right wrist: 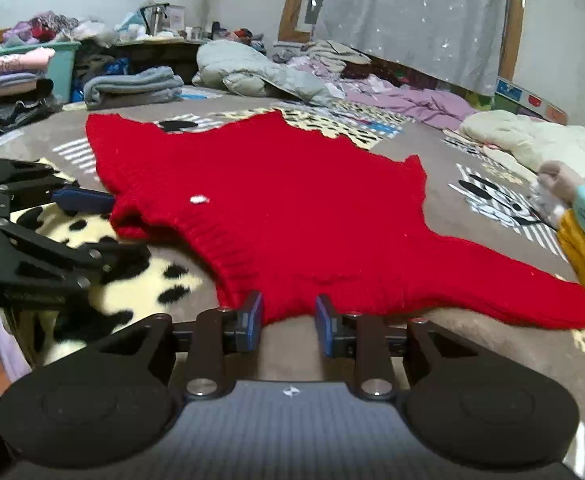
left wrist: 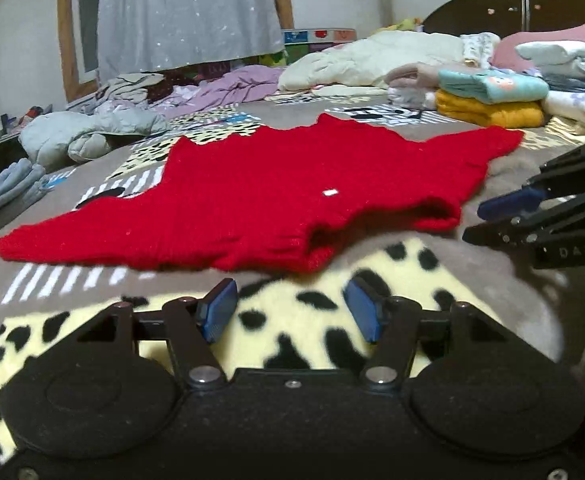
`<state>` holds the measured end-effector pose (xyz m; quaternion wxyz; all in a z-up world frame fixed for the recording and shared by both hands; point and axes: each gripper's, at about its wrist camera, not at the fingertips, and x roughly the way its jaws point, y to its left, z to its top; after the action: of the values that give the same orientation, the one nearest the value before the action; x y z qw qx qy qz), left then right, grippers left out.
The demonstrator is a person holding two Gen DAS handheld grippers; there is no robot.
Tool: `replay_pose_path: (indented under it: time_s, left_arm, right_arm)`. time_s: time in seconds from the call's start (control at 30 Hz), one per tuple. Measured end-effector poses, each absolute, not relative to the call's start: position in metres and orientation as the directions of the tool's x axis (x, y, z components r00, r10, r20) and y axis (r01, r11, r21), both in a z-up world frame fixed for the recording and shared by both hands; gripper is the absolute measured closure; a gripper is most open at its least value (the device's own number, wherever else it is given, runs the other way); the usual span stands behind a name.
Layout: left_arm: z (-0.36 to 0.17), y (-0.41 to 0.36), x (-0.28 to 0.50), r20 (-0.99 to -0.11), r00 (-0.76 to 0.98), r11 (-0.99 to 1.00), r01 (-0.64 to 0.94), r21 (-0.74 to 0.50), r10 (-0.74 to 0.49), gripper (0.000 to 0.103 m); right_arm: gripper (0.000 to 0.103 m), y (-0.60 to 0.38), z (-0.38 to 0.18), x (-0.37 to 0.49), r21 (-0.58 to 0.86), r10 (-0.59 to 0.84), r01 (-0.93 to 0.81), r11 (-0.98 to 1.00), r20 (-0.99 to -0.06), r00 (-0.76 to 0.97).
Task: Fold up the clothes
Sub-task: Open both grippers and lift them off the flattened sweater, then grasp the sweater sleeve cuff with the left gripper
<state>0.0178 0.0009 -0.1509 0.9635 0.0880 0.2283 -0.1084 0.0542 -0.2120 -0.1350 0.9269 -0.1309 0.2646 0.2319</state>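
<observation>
A: Bed (left wrist: 372,248) first. Covered by a brown blanket (right wrist: 452,216) with striped patches and a pale yellow, black-spotted patch at the near edge.

B: Heaps all round it?

A: Along the far side: a grey puffy jacket (left wrist: 88,132), lilac bedding (left wrist: 228,88), a cream quilted garment (left wrist: 372,60). Folded stack (left wrist: 492,100) at the right of the left view, mustard piece at the bottom, teal one on top. Grey folded towels (right wrist: 132,88) off the far corner in the right view.

B: And the task's thing?

A: Red knitted sweater (left wrist: 260,200), spread flat in the middle of the bed, both sleeves out to the sides, ribbed collar toward the near edge. Small white label (right wrist: 197,199) just inside the collar (lettering too small to read).

B: Left tool?

A: Left tool (left wrist: 290,312) open, blue pads set well apart, nothing between them. Low over the spotted patch, just short of the sweater's near edge, not touching it.

B: Right tool?

A: Right tool (right wrist: 288,324) part open, narrower gap than the left. Pads at the sweater's near hem, red knit showing in the gap beyond them; pads not pressing on it. In the left view, seen from the side at the right edge, beside the collar end of the sweater. Cannot tell whether its tips touch the cloth.
</observation>
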Motion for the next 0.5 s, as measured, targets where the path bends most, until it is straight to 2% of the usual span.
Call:
replay_pose_path:
  time_s: [0.07,0.13,0.2,0.27,0.33,0.4,0.47,0.5]
  left_arm:
    - [-0.146,0.006,0.012,-0.468,0.865,0.967,0.243,0.080,-0.179,0.043]
    - [-0.134,0.004,0.007,-0.460,0.872,0.975,0.214,0.050,-0.168,0.048]
    - [-0.114,0.000,0.015,-0.417,0.896,0.981,0.189,0.044,-0.154,0.052]
    - [-0.094,-0.003,0.031,-0.389,0.910,0.986,0.168,0.021,-0.146,0.055]
    - [-0.085,-0.004,0.049,-0.381,0.912,0.988,0.154,-0.029,-0.153,0.055]
    - [-0.093,-0.006,0.069,-0.426,0.893,0.989,0.136,-0.051,-0.145,0.055]
    - [-0.123,-0.010,0.080,-0.536,0.830,0.985,0.169,-0.023,-0.155,0.055]
    - [-0.136,-0.014,0.067,-0.481,0.865,0.981,0.190,0.045,-0.145,0.055]
  right_arm:
    - [0.072,-0.215,-0.139,0.046,-0.115,0.350,-0.492,0.863,-0.567,0.746]
    - [0.071,-0.215,-0.137,0.040,-0.117,0.351,-0.493,0.862,-0.564,0.748]
    - [0.071,-0.219,-0.132,0.034,-0.087,0.357,-0.480,0.873,-0.557,0.750]
    - [0.071,-0.226,-0.127,0.026,-0.062,0.355,-0.453,0.889,-0.530,0.770]
    - [0.071,-0.222,-0.115,0.021,-0.060,0.368,-0.441,0.896,-0.457,0.810]
    - [0.071,-0.215,-0.104,0.024,-0.044,0.401,-0.452,0.891,-0.389,0.829]
    - [0.071,-0.204,-0.104,0.038,-0.047,0.410,-0.464,0.885,-0.396,0.822]
    - [0.071,-0.200,-0.108,0.046,-0.040,0.415,-0.470,0.882,-0.411,0.812]
